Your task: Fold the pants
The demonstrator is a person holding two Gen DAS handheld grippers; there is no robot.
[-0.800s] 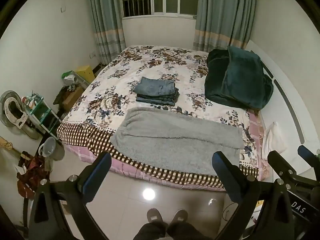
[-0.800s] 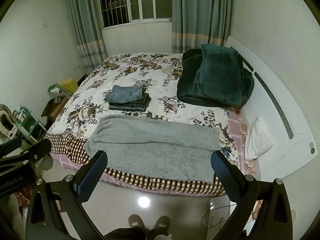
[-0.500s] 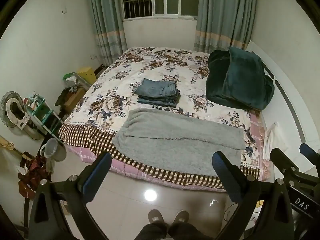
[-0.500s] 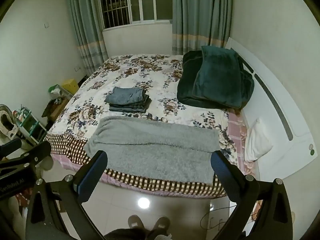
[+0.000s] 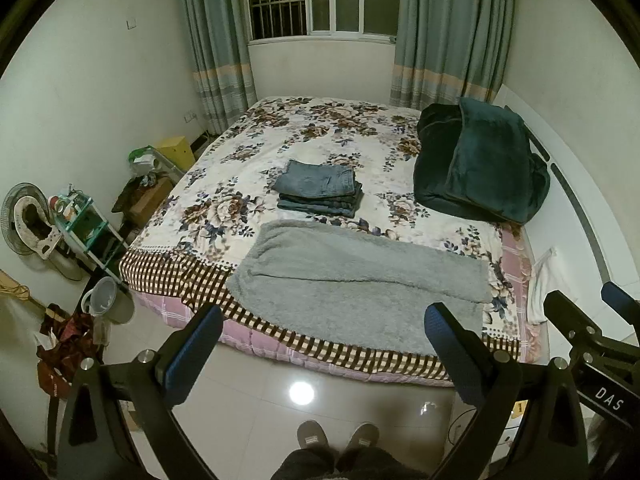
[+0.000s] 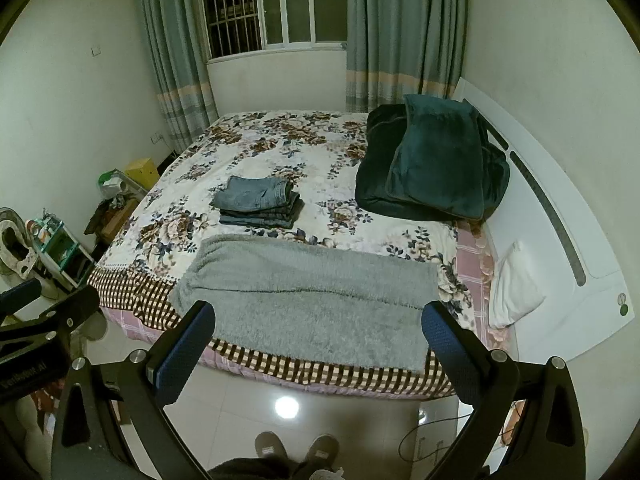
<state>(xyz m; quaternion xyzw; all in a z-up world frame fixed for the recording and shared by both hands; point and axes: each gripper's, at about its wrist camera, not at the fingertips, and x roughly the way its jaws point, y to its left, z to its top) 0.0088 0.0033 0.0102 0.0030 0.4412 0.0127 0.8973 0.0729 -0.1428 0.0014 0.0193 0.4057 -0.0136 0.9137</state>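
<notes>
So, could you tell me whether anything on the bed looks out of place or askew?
Only slightly: the grey fleece pants lie flat but overhang the bed's near edge. The folded jeans stack looks tidy.

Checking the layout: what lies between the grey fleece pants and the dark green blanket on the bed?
Only bare floral bedsheet; grey pants and green blanket sit apart, clearest in the right wrist view.

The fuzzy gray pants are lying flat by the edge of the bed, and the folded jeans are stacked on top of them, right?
Not quite. The gray pants do lie flat by the bed's near edge, but the folded jeans sit apart, farther back on the flowered sheet, not on top of them. Both wrist views show sheet between them.
</notes>
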